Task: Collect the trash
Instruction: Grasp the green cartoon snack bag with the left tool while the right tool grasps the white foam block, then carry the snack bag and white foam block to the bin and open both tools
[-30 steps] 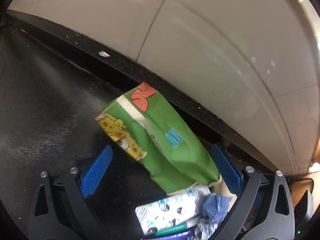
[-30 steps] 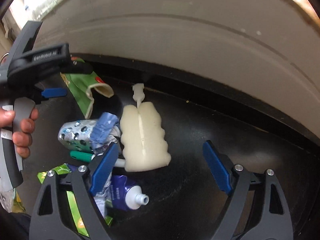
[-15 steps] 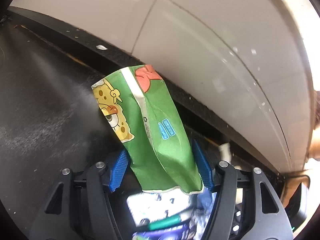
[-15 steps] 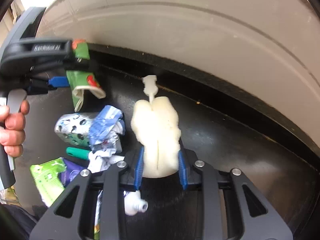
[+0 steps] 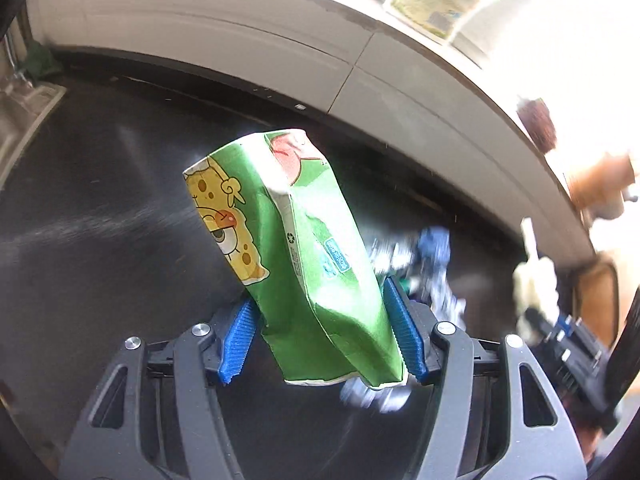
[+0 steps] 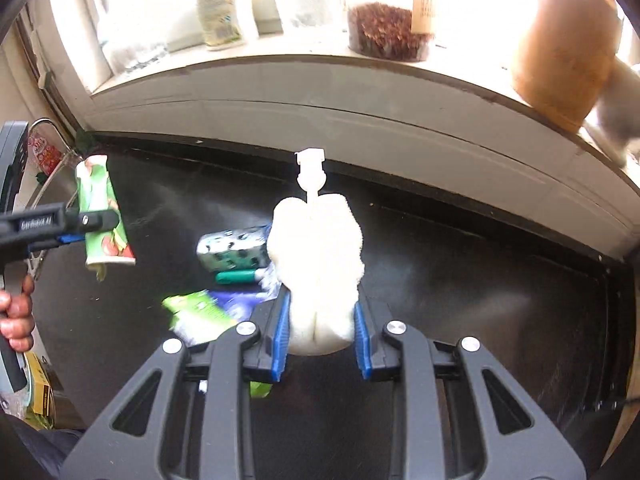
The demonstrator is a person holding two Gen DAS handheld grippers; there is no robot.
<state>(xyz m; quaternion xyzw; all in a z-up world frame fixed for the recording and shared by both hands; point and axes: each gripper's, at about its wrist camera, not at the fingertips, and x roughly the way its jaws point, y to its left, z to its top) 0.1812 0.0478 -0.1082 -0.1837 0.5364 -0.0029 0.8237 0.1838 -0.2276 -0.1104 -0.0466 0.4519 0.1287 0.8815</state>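
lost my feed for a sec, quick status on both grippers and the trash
Left gripper shut on green carton, lifted. Right gripper shut on white squeeze bottle, lifted. More trash on black counter: wrappers, green marker. Nothing in the way.

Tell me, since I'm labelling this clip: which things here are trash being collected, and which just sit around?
Part of the job:
- green juice carton, in the left gripper
- white squeeze bottle, in the right gripper
- spotted wrapper, green marker and green packet on the black counter

Just around:
- windowsill bottle
- jar of brown bits
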